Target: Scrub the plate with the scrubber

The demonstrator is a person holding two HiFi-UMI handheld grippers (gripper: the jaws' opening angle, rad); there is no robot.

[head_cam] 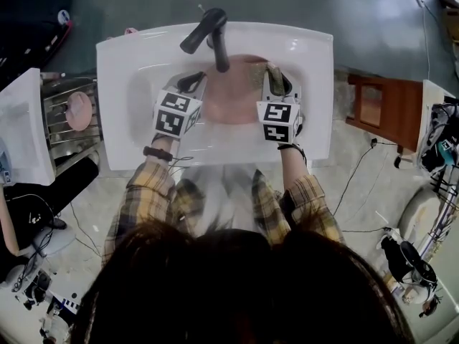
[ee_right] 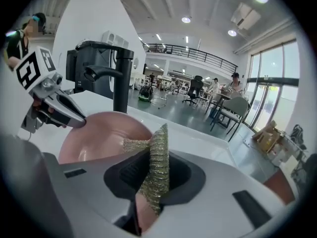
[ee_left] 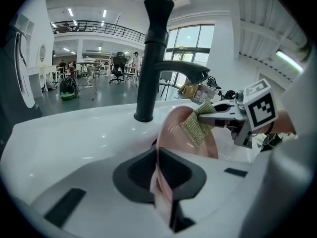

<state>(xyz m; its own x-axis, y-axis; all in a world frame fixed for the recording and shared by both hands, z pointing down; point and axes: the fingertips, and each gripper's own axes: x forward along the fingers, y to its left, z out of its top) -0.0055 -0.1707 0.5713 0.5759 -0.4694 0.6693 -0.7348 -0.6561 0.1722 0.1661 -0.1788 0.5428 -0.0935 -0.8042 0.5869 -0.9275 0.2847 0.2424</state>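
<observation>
Plate [head_cam: 233,99] stands tilted in the sink [head_cam: 115,77] under the tap [head_cam: 214,38] because your left gripper [ee_left: 161,182] is clamped tight on its rim to steady it; your right gripper [ee_right: 148,192] pinches the scrubber [ee_right: 157,152], which rests against the plate's face, ready for scrubbing

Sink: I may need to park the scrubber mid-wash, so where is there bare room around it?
Bare: the sink rim at its back corners, either side of the faucet, and along both side edges. Crowded: the basin, filled by the plate, the left gripper holding it and the right gripper holding the scrubber.
</observation>
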